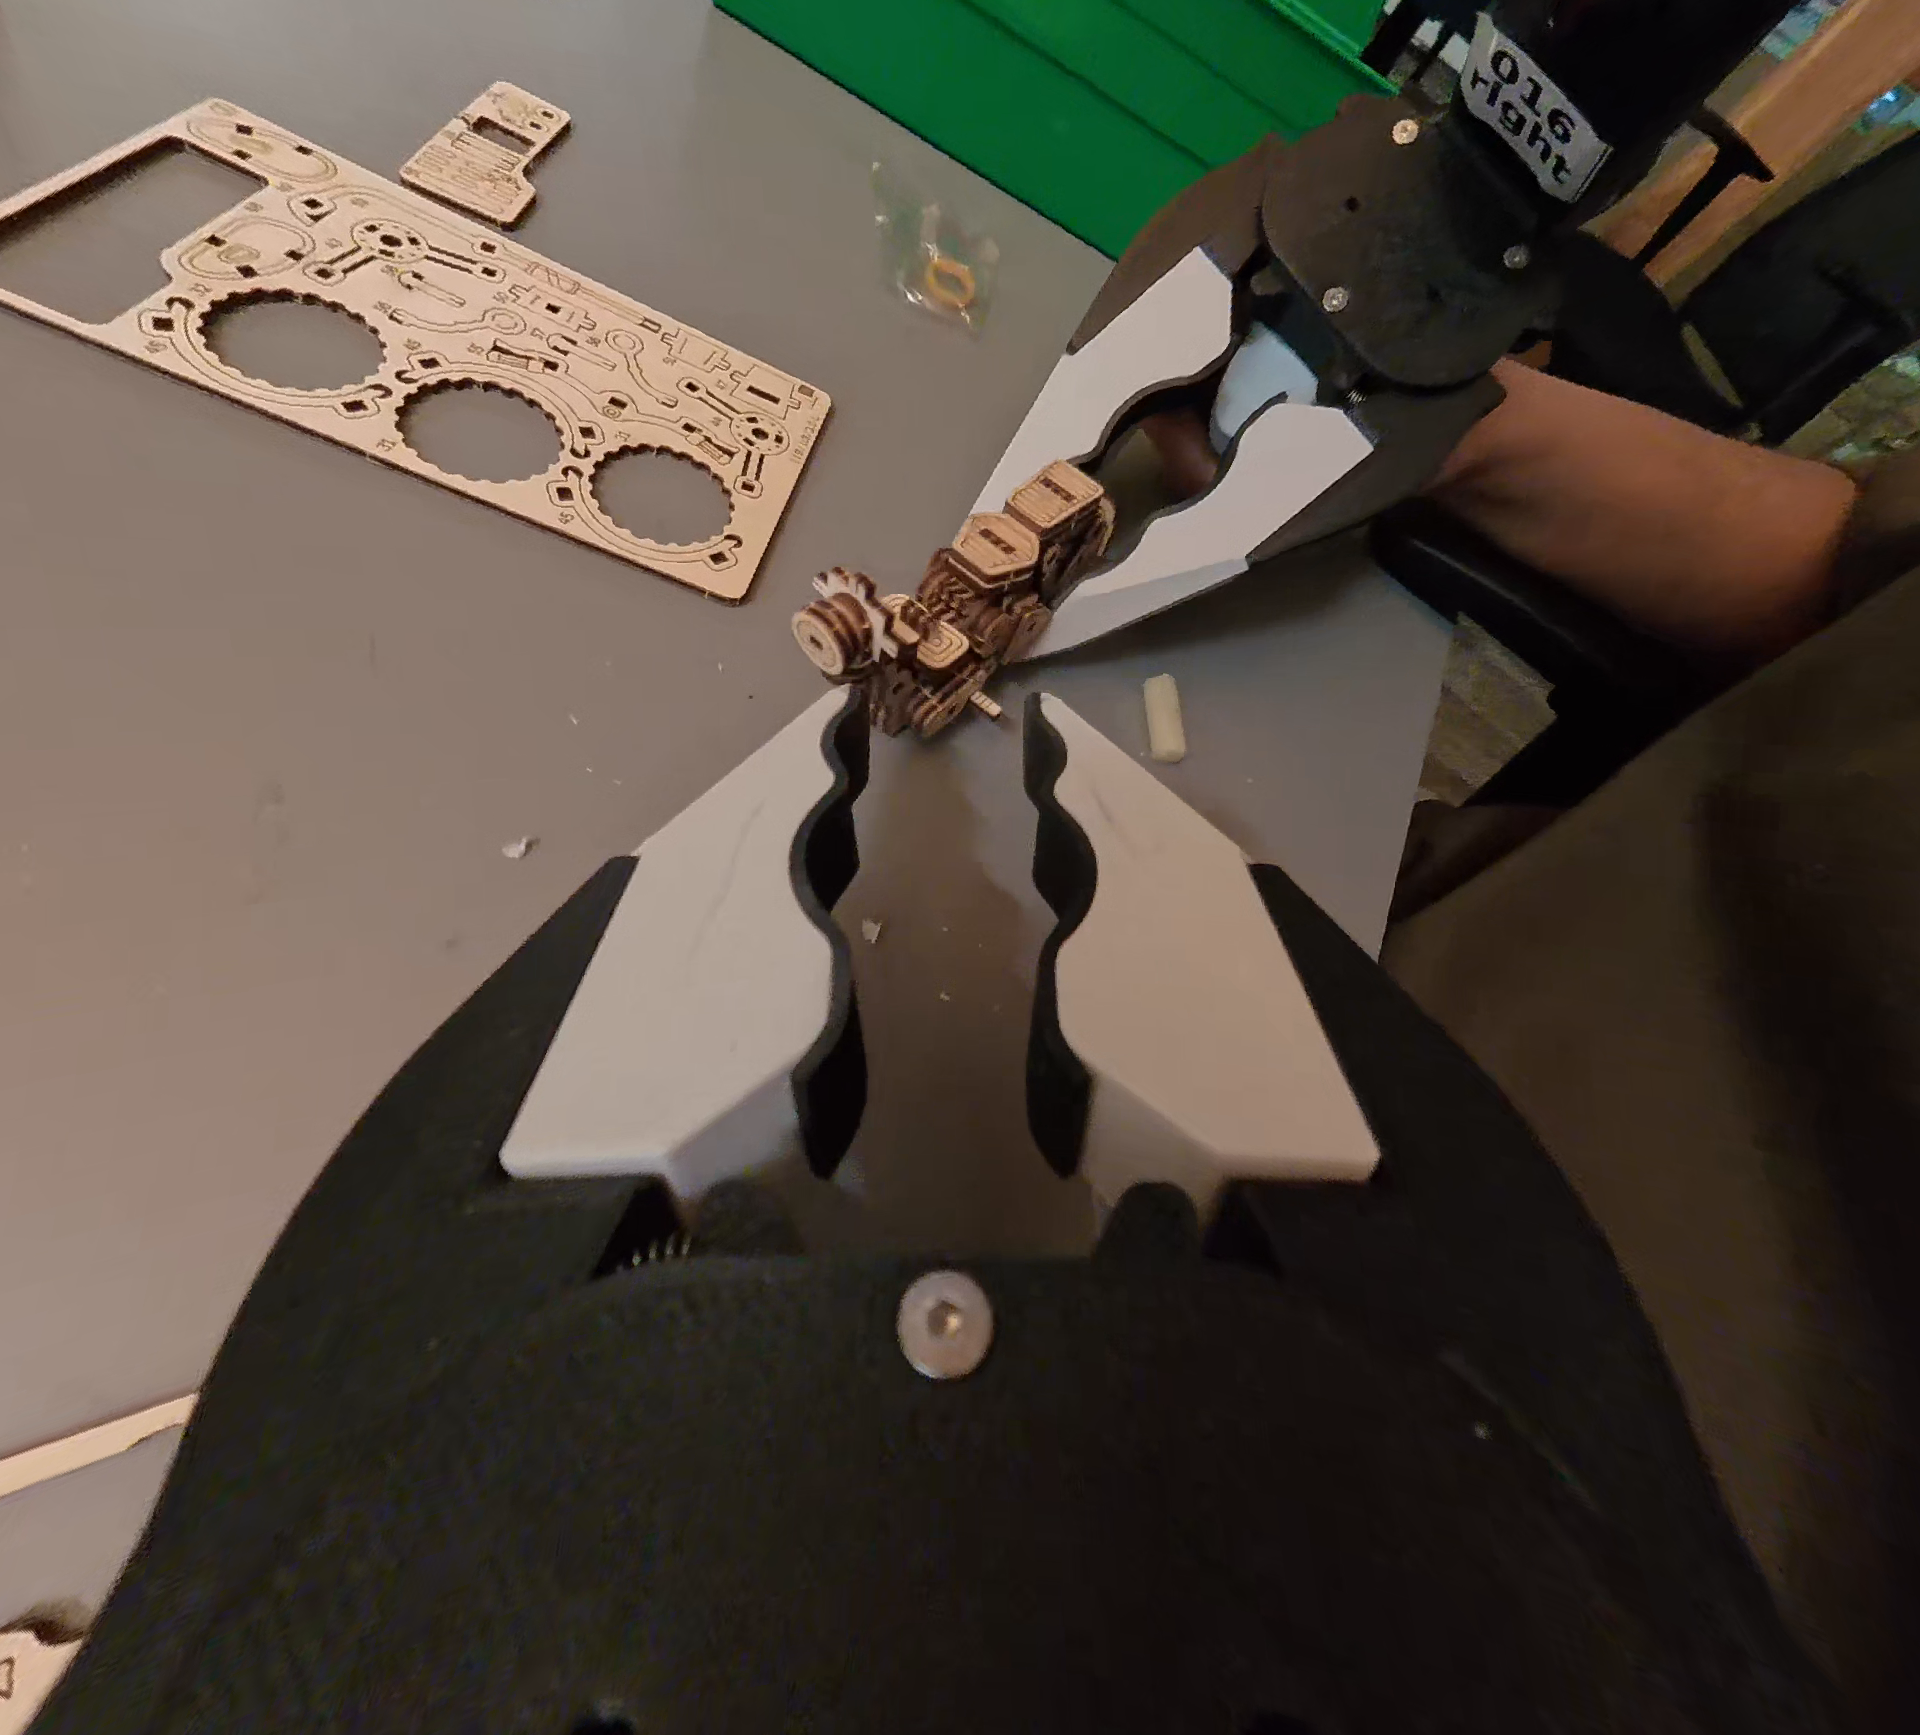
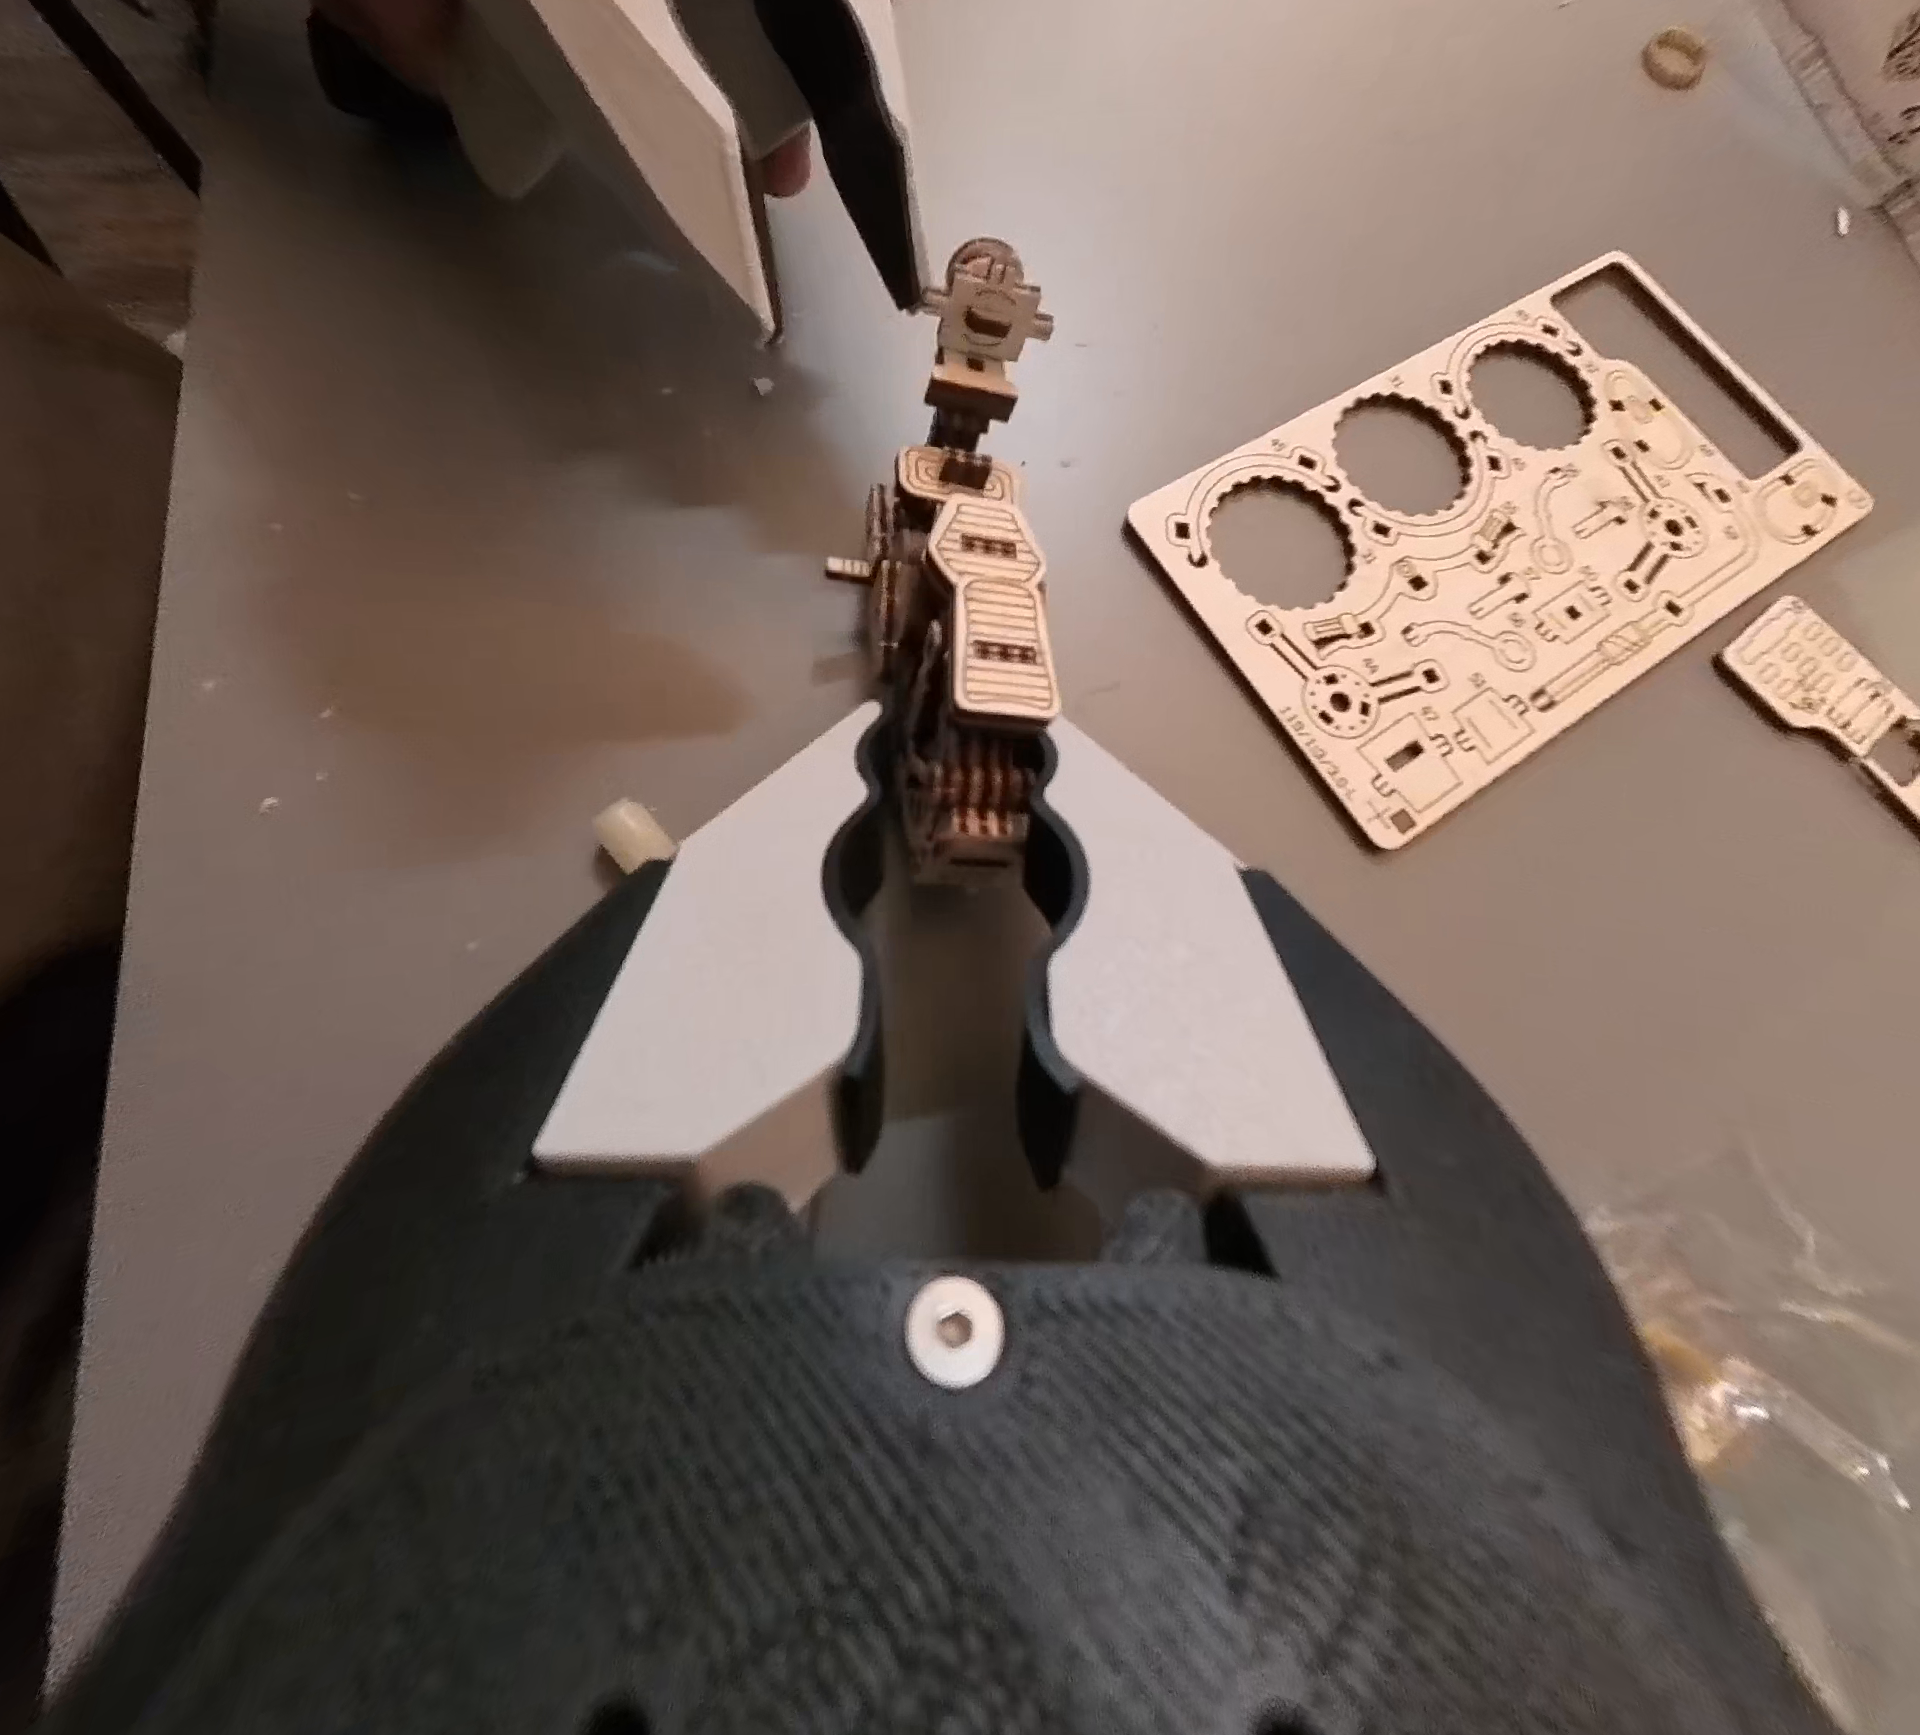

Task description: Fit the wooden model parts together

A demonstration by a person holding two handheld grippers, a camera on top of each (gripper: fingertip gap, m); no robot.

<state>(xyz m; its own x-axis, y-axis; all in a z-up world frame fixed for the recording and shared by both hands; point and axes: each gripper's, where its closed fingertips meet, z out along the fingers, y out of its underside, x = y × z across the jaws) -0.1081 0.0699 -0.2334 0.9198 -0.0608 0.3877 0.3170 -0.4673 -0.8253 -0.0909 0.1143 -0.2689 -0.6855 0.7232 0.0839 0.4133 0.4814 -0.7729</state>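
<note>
Small wooden model (image 2: pixel 961 605), made of thin cut wood bits stuck together. Looks very light and stiff, but easy to snap, mostly at the little wheel end (image 1: pixel 836 636) and the thin peg (image 2: pixel 847 570) sticking out the side. Best held by the thick stacked back part, not the skinny front. Held up just over the grey table (image 1: pixel 312 802), near its edge.

Right gripper (image 2: pixel 951 755) squeezed onto that thick back part, jaws close together with the wood pinched between them. Good, firm spot.

Left gripper (image 1: pixel 940 719) loose, jaws a fair way apart, nothing in them. One fingertip (image 1: pixel 847 724) right up against the front of the model, maybe touching; hard to tell.

Punched-out wooden sheet (image 1: pixel 436 335) lying flat nearby, with a small wooden card (image 1: pixel 488 153) beside it. Green box (image 1: pixel 1039 12) farther back. Little white stick (image 1: pixel 1164 717) on the table close by.
</note>
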